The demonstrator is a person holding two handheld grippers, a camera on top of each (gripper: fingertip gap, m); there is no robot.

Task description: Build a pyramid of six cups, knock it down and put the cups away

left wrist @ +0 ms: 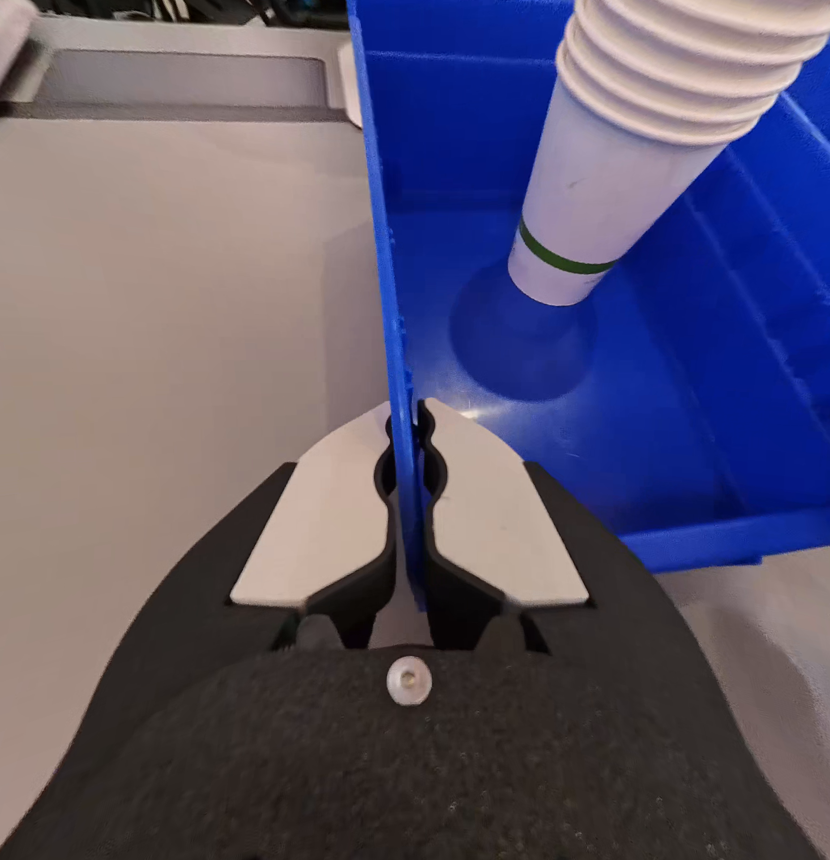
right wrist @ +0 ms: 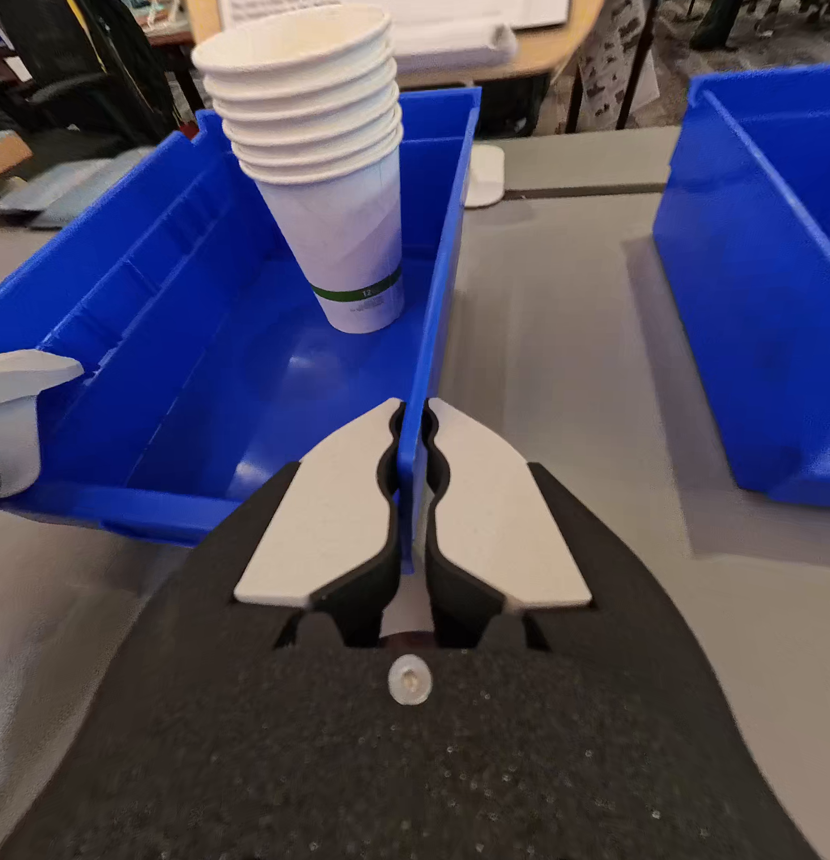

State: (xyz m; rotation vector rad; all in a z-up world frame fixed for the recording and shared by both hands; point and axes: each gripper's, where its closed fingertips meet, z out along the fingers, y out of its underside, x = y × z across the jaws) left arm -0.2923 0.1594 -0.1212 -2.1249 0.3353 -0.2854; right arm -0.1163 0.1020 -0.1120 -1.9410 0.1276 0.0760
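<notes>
We hold blue bin (right wrist: 124, 353) by opposite long walls: left tongs (left wrist: 406, 419), right tongs (right wrist: 414, 412) each clamped on rim. Nested cup stack (right wrist: 329, 186) upright inside, ahead, nearer right tongs' wall; bin's long axis runs away from us.

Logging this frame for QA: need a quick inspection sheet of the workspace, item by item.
Surface: grey table, seam across the far part.
Job's things: stack of white paper cups upright in blue bin.
Clutter: second blue bin on the right; small white object behind the first bin.
Grippers: left hand-held gripper shut on the bin's left wall; right hand-held gripper shut on its right wall.
Cables: nothing seen.
Surroundings: wooden desk and dark furniture beyond the table, blurred.
</notes>
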